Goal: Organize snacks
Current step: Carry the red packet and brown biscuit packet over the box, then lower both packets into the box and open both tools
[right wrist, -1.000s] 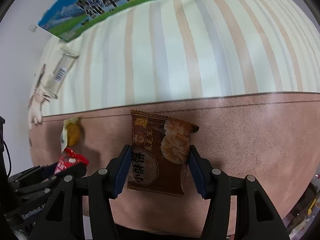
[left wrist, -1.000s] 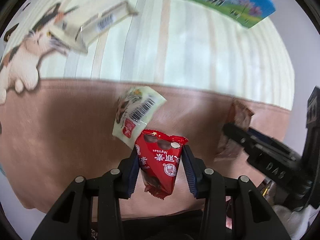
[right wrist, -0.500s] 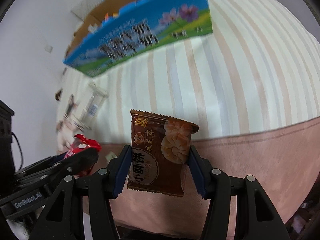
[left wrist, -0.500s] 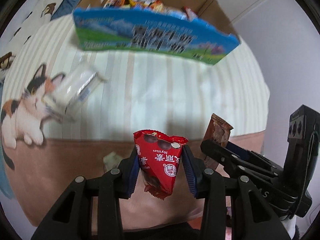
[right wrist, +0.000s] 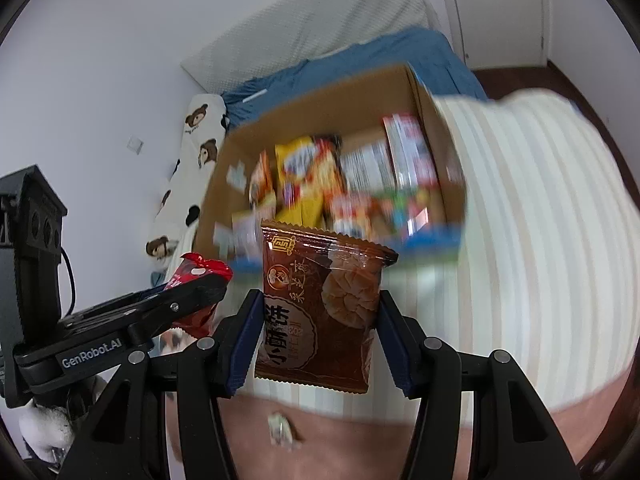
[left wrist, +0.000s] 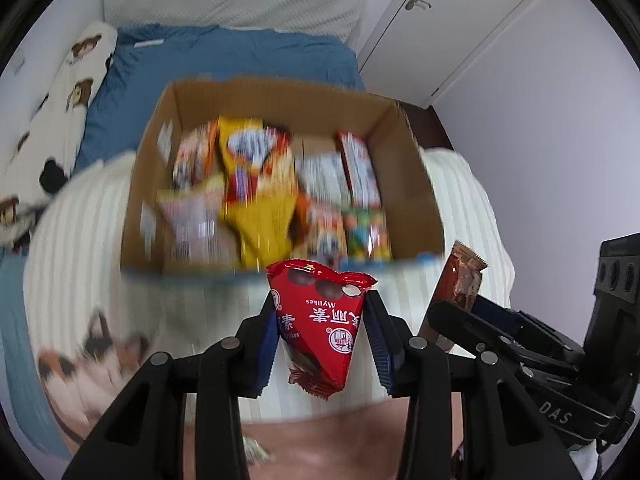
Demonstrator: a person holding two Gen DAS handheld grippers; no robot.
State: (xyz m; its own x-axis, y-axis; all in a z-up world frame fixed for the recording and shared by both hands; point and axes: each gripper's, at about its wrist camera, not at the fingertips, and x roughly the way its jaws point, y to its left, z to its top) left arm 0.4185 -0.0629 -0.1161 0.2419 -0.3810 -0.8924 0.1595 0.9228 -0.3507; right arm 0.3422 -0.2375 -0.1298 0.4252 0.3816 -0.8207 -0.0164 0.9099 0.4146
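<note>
Your left claw [left wrist: 322, 322] is clenched on a red candy packet [left wrist: 320, 320], pads pressing both sides, packet hanging w/ its top edge up near the front rim of the cardboard box [left wrist: 404, 168]. Your right claw [right wrist: 316, 322] is clenched on a brown cookie packet [right wrist: 320, 304], upright betw. the blue pads.

From the left wrist view the right claw [left wrist: 452, 304] sits just to the right, brown packet [left wrist: 464, 276] sticking up out of it. From the right wrist view the left claw [right wrist: 200, 292] sits to the left, red packet [right wrist: 200, 276] poking past its tip.

Both packets are in the air, in front of the box. Box [right wrist: 224, 184] is open-topped, blurred, holding a mix of snacks incl. a yellow bag [left wrist: 256, 184] near the middle. It rests on a striped cream blanket [left wrist: 80, 240] on the bed. A small wrapped snack [right wrist: 282, 430] lies on the brown part of the blanket, below the right claw.
</note>
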